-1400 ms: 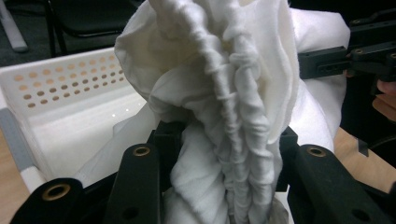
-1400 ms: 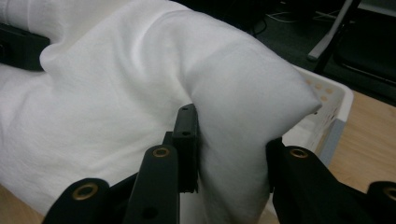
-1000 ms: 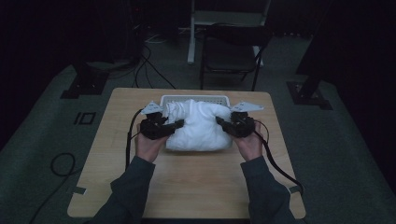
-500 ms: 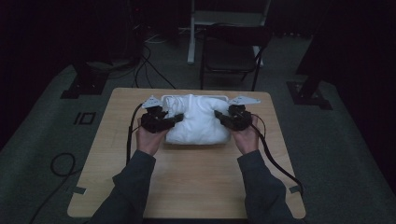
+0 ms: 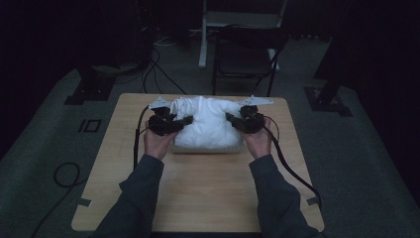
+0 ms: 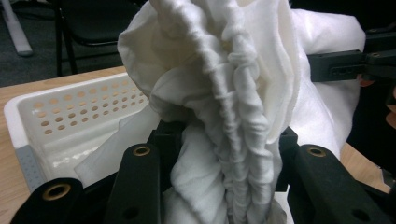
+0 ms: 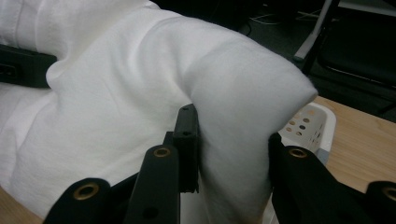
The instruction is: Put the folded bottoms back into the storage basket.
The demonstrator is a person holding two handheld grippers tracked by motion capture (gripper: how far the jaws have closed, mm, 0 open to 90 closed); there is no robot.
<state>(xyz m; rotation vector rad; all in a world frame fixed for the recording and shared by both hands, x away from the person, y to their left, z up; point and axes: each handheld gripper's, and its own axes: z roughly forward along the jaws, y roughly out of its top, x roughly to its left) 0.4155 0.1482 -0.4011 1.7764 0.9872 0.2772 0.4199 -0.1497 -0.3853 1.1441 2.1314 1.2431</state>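
Left claw (image 5: 184, 122): closed on a bunched, gathered fold of the white cloth (image 5: 208, 124); in the left gripper view the fold (image 6: 224, 140) is squeezed between the two black jaws.
Right claw (image 5: 232, 119): closed on a smooth fold at the opposite end of the cloth; in the right gripper view the fabric (image 7: 233, 140) fills the gap between the jaws.
Cloth position: one puffy bundle sitting in and over a white perforated basket (image 5: 208, 148) at the far middle of the table (image 5: 208, 198).
Basket detail: a holed wall (image 6: 79, 112) shows just beside the left claw; a holed corner (image 7: 308, 123) shows beside the right claw.
Key relation: cloth lies between the two claws, long axis running left to right; each claw holds its own end, neither nearer than the other.
Judged step: lowering or tucking the bundle into the basket.
Next move needs: both ends kept level, pressing down evenly inside the walls.
Edges: far table edge close behind the basket; a chair (image 5: 247, 54) stands beyond it.
Open room: wide bare tabletop toward the person.
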